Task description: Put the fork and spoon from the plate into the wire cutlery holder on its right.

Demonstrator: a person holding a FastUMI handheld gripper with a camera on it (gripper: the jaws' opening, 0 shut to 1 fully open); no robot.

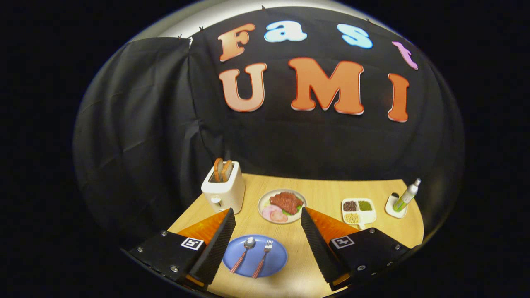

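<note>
The tool [268, 215] hangs wide open above the blue plate [277, 260], fingers apart. Spoon [245, 252] and fork [263, 255] lie side by side there (handles toward the bench [323, 190] edge), with bare wood around the plate.

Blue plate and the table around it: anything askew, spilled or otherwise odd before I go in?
Nothing stands out. The spoon and fork lie side by side on the blue plate, between the open fingers of the hand-held gripper. The toaster stands upright, and nothing is spilled on the table.
</note>
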